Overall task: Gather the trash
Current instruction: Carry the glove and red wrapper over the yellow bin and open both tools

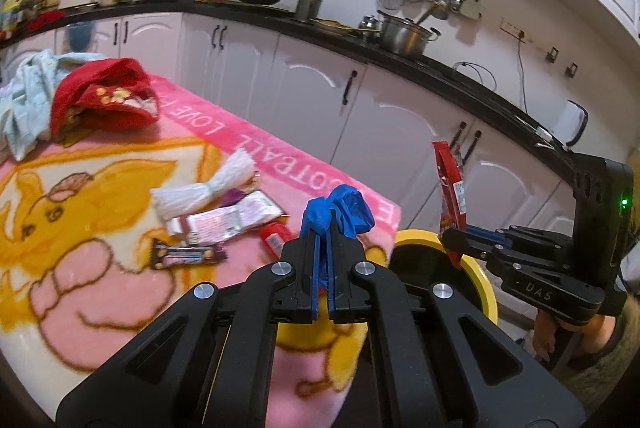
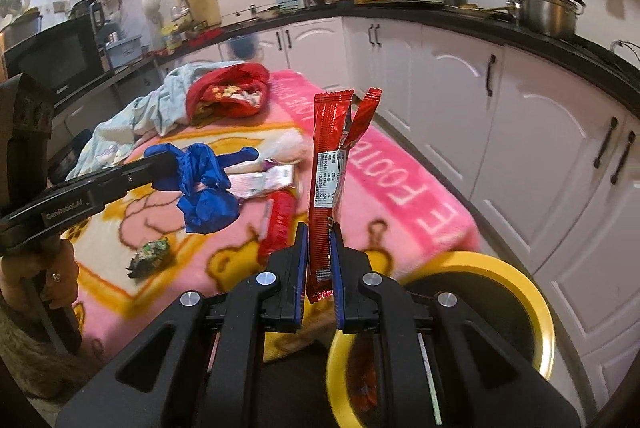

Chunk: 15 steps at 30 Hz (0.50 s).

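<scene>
Both hand-held grippers carry trash beside the yellow-rimmed bin

The left hand-held gripper is clenched on a crumpled blue glove; the right hand-held gripper grasps a torn red snack wrapper standing upright. The yellow-rimmed bin sits just off the pink blanket's corner, where more wrappers and a white cloth lie.
</scene>
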Tool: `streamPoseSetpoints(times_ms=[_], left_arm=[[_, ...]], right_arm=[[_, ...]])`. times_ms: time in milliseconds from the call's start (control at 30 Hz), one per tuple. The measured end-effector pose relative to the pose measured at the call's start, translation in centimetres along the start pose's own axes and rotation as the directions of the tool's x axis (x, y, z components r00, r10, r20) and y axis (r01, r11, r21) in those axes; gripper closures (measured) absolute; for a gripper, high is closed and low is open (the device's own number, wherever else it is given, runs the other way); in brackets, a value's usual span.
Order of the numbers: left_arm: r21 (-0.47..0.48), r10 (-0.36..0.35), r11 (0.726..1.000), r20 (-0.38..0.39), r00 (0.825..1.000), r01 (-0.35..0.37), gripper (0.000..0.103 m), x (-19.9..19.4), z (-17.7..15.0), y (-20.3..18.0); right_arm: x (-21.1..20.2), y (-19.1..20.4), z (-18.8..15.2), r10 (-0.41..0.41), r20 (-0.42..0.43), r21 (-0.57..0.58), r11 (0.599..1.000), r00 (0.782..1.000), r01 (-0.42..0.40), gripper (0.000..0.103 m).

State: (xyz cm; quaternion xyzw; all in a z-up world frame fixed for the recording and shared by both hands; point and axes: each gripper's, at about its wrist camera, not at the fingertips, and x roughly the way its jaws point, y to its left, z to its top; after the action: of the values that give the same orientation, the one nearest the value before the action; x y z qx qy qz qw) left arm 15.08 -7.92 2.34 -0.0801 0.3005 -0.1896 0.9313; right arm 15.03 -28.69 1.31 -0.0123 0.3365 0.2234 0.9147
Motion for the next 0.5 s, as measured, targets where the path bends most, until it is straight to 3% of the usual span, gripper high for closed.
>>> streamPoseSetpoints(times_ms=[500], left_arm=[[0.083,-0.066,0.994,-0.046,0.997,0.070,0.103,3.8,-0.7,-5.4]], right_arm=[[-3.0,-5.9,-3.4,-0.089,0.009,0.113,0.990,0.996,0.087,0.092]])
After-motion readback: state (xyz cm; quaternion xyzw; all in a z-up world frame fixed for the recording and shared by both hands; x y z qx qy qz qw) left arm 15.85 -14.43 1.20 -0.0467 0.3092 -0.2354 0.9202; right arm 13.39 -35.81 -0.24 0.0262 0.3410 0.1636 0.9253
